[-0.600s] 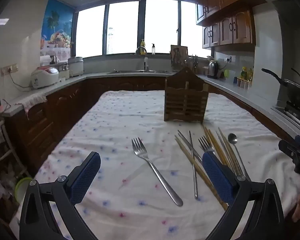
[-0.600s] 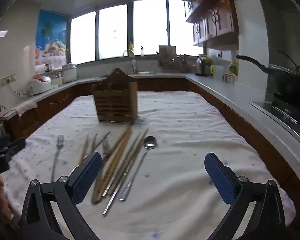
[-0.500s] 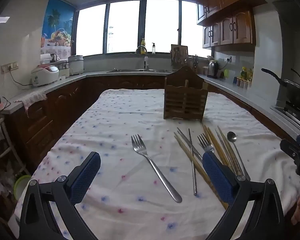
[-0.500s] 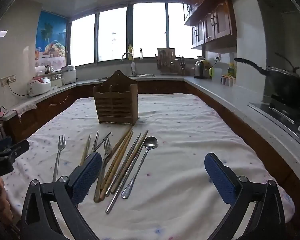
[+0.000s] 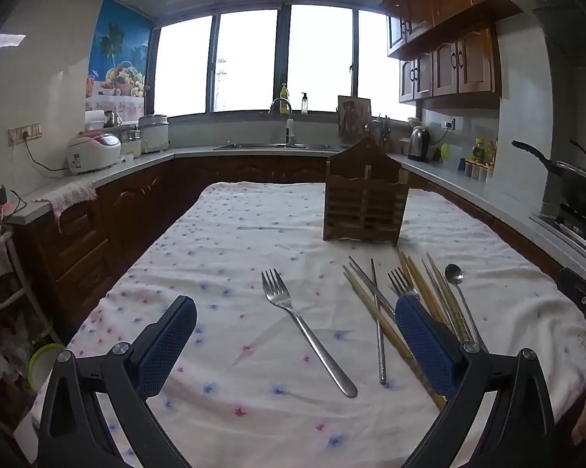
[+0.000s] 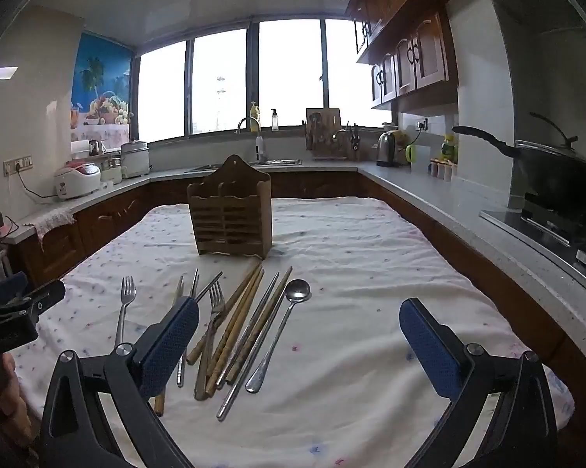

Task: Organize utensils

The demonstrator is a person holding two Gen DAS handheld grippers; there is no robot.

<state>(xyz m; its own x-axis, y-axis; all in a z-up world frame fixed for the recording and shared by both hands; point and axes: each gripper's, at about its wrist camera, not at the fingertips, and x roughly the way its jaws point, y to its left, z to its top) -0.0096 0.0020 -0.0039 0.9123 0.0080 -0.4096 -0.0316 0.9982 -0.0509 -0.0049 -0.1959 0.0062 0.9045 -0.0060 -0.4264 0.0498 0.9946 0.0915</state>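
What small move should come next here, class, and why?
Probably lower the open left gripper onto the lone fork: it lies apart from the pile, directly between the fingers, and the wooden holder holds no utensil that shows.

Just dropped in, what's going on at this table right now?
Nothing is picked up yet. The left gripper and right gripper both hover open above the cloth-covered table, holding nothing. One fork lies alone; a second fork, the chopsticks and a spoon lie in a loose pile. The wooden utensil holder stands upright behind them, with nothing visible sticking out of it.
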